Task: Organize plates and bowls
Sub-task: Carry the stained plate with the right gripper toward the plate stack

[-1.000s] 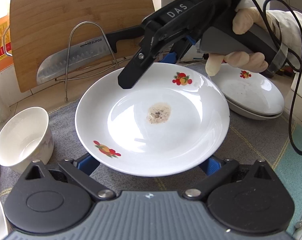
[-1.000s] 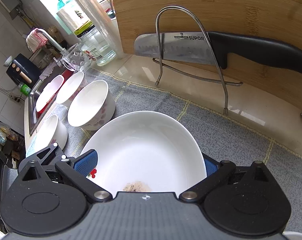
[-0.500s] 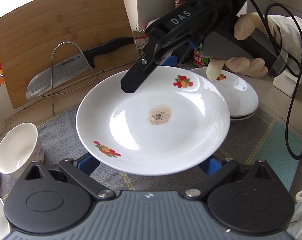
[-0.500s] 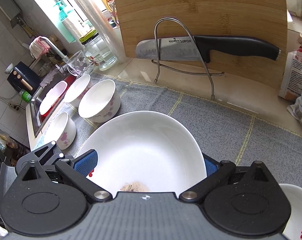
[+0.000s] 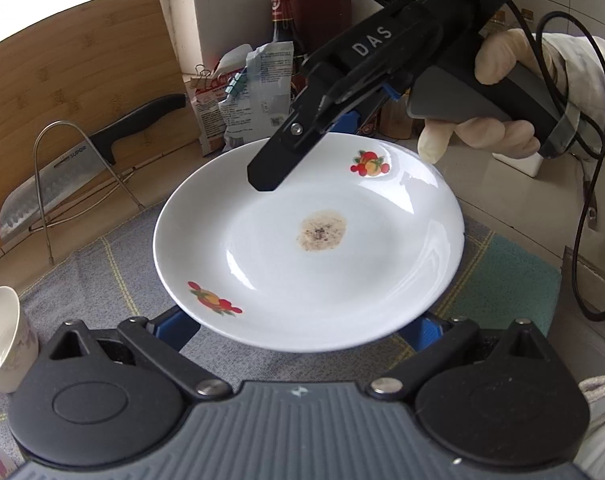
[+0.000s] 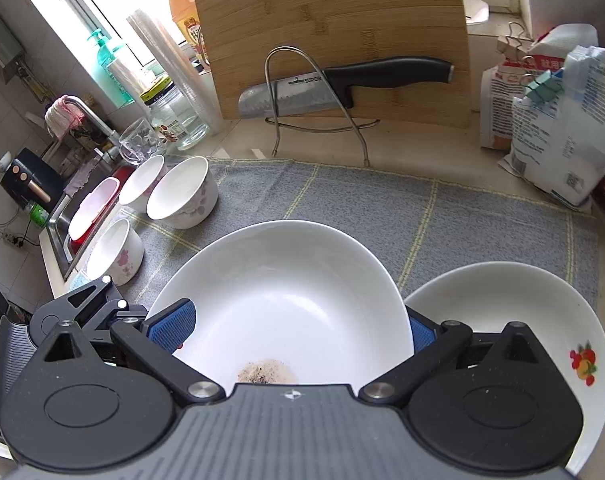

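Nearest the left camera, the left gripper (image 5: 300, 330) has its fingers spread apart below the near rim of the plate (image 5: 302, 272). We cannot tell whether the rim rests on them. The plate is in the air above the grey mat (image 6: 342, 196), roughly level, with a brown stain (image 5: 322, 232) at its centre.

At the far rim the right gripper (image 5: 308, 146), held by a gloved hand (image 5: 486, 132), is clamped on the plate, one finger on the upper face and the other under the rim. We judge that this grip carries the load.

Procedure for the step in hand:

1. Keep the plate level. A grip on one rim lets glazed ware pivot or slip.
2. Keep the left fingers beneath the near rim as a backstop.
3. Carry the plate over the second plate (image 6: 502, 304), which lies on the mat just beside the carried one in the right wrist view and is the likely stack.
4. Centre it, lower until the plates touch, then release.

Keep clear of the bowls (image 6: 178, 192) at the far left edge of the mat and of the knife (image 6: 302, 96) racked against the cutting board (image 6: 330, 20).
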Tool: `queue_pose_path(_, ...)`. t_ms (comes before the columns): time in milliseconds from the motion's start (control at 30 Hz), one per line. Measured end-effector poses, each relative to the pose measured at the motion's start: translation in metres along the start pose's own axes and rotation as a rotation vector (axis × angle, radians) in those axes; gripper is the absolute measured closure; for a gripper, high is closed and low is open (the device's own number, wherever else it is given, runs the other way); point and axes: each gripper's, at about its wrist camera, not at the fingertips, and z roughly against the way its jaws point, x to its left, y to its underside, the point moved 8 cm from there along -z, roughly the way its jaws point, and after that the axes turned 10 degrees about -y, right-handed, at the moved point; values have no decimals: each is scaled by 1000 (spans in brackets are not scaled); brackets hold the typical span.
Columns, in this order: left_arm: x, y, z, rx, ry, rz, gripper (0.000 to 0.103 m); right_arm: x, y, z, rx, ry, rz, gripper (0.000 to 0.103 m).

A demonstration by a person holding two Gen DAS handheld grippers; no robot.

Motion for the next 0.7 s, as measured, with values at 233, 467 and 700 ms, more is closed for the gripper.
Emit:
queue_pose_path(233, -27, -15, -8, -14, 60, -55, 1, -20, 19, 31, -37, 50, -52, 0)
queue_pose_path(467, -45, -27, -24, -16, 107, -94, 1, -42, 35, 55, -72, 86, -108, 0)
queue_pose_path(700, -57, -32, -37, 0, 137, -118, 1, -62, 46, 67, -88, 102, -150, 0)
